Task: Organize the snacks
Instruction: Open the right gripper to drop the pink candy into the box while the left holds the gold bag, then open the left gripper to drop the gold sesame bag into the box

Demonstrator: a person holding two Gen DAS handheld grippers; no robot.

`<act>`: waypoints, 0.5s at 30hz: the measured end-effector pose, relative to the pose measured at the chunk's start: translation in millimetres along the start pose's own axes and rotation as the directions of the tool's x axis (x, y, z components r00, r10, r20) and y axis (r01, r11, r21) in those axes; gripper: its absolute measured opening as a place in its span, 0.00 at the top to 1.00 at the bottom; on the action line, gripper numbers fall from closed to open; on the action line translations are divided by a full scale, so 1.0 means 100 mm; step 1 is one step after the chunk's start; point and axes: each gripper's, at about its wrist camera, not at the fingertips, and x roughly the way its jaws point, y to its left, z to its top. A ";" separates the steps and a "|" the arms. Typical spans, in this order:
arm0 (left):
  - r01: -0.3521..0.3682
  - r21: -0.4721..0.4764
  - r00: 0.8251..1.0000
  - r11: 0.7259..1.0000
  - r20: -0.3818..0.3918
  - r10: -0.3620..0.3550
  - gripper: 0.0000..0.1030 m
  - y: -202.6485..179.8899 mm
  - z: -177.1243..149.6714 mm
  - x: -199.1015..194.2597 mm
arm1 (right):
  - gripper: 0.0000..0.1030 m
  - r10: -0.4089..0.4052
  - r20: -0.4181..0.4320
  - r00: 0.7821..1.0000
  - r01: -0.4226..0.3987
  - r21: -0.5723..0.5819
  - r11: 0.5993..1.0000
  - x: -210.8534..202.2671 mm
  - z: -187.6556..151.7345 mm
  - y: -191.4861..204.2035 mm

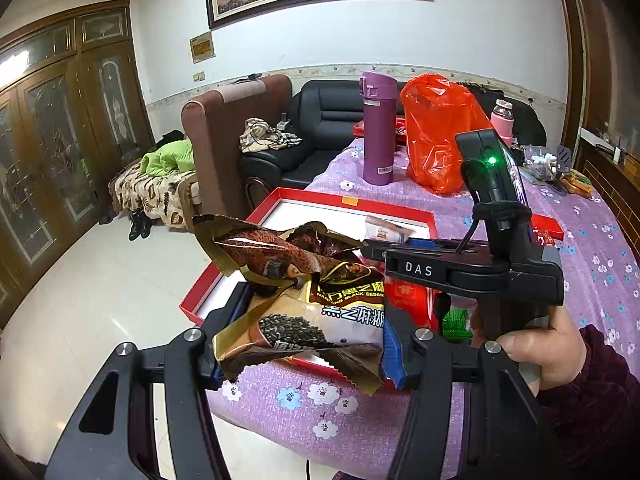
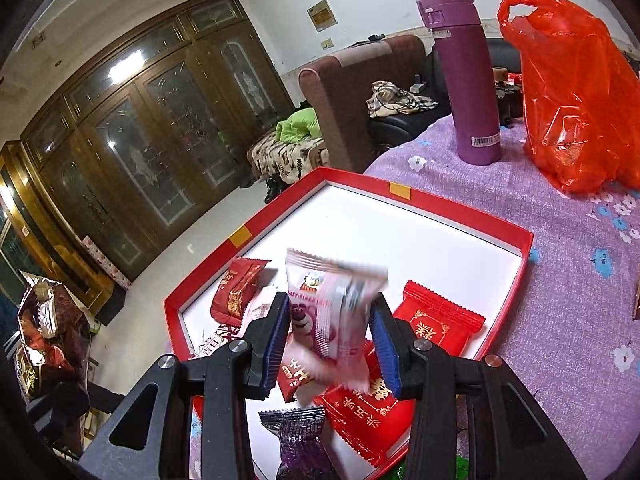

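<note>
While red box [image 2: 524, 240] holds red packets [image 2: 438, 326], left jaws grip sesame bags [image 1: 312, 320], right jaws pink packet [image 2: 320, 316].

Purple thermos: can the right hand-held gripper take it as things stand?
Probably not yet: the right hand-held gripper is shut on a pink snack packet over the red tray. The purple thermos stands unobstructed beyond.

Glossy foil sesame packet [image 1: 304, 312]; matt (floral) cloth tablecloth [image 1: 304, 412].
</note>
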 end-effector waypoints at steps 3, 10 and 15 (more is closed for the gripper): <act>0.002 -0.001 1.000 1.000 0.002 -0.002 0.45 0.01 0.00 0.01 | 0.59 0.010 0.002 1.000 -0.010 0.016 1.000 -0.02 0.01 -0.02; -0.006 -0.009 1.000 1.000 -0.005 0.006 0.45 0.03 -0.01 0.04 | 0.57 0.029 0.147 0.989 -0.042 0.091 0.995 -0.33 0.10 -0.17; -0.010 -0.013 1.000 1.000 -0.007 0.010 0.45 0.03 -0.01 0.05 | 0.54 -0.009 0.206 0.979 -0.022 0.150 0.988 -0.53 0.16 -0.35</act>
